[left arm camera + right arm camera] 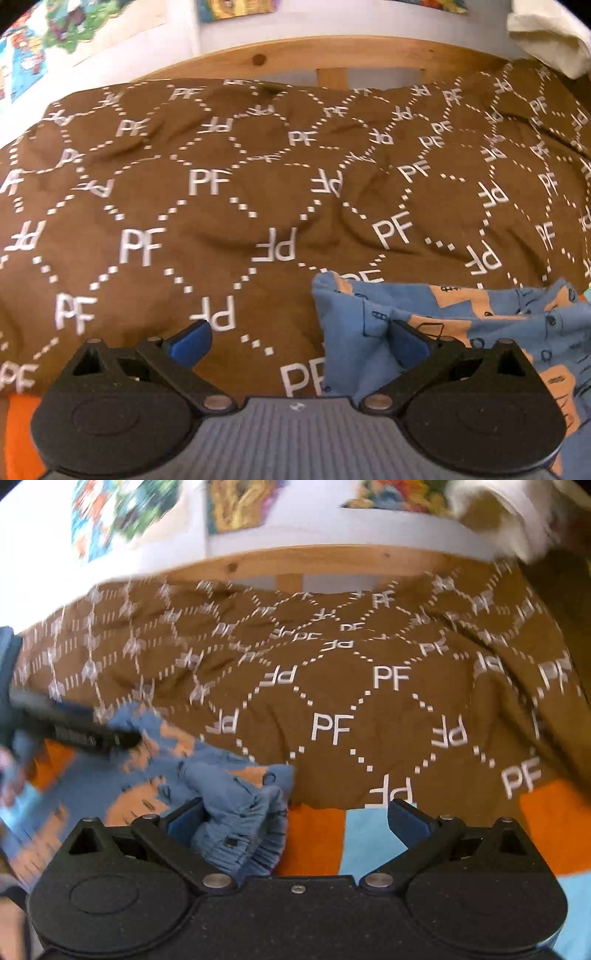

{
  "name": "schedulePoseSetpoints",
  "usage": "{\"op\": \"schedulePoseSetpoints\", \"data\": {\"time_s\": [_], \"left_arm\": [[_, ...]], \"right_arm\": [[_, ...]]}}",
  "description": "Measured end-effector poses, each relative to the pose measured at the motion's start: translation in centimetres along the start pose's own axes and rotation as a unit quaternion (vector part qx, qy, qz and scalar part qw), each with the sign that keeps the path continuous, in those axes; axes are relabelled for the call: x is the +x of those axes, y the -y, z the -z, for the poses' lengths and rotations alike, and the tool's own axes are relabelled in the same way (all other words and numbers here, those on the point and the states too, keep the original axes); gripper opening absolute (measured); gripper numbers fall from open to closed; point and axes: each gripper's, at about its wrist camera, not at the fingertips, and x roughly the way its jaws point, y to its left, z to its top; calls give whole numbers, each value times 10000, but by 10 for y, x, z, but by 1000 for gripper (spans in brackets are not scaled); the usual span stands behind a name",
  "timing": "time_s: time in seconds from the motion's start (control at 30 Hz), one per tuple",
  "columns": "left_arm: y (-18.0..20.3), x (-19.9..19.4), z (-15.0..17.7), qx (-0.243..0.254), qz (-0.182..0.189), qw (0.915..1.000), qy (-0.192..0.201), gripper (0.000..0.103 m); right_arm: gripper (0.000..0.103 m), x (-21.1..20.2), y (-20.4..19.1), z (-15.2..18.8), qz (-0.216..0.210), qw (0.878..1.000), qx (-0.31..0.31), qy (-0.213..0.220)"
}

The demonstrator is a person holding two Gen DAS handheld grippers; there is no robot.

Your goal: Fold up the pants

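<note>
- Left gripper point(297, 341): jaws spread wide, nothing clamped, right fingertip point(408, 341) just touching the edge of the pants point(461, 332).
- Right gripper point(295, 821): jaws wide too, bunched waistband lying against the left finger point(184, 821), not pinched.
- Blue pants with orange patches rumpled on the brown PF-print blanket point(221, 206), near its front edge.
- Orange and light-blue sheet point(332, 845) under the blanket.
- Wooden bed frame point(332, 48) at the back.

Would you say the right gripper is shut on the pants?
No, the right gripper stands open, the pants bunched against one finger only.
</note>
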Motion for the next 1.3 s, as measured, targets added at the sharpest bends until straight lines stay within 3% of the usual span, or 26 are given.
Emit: {"op": "schedulePoseSetpoints", "data": {"time_s": [0.13,0.33,0.47,0.57,0.7,1.17,1.3], "left_arm": [[3,-30,0,-201,10,9998,11,103],[16,-82,29,-517,566,9957,-518,103],[36,-82,62,63,283,9959,-860,103],[33,-81,73,-69,138,9956,-920,103],[23,-80,73,-361,163,9932,-1092,103],[14,-83,75,-520,44,9898,-1322,103],[1,-79,80,-1099,207,9826,-1482,103]], "right_arm": [[102,-31,-5,-1,-166,9997,201,26],[102,-56,-28,15,-74,9986,-322,-403],[102,-45,-34,29,220,9933,-699,-897],[102,-37,-29,33,129,9922,-520,-1125],[102,-41,-27,32,41,9926,-494,-1110],[102,-54,-20,15,-241,9957,-287,-852],[102,-49,-18,18,-243,9949,-219,-959]]}}
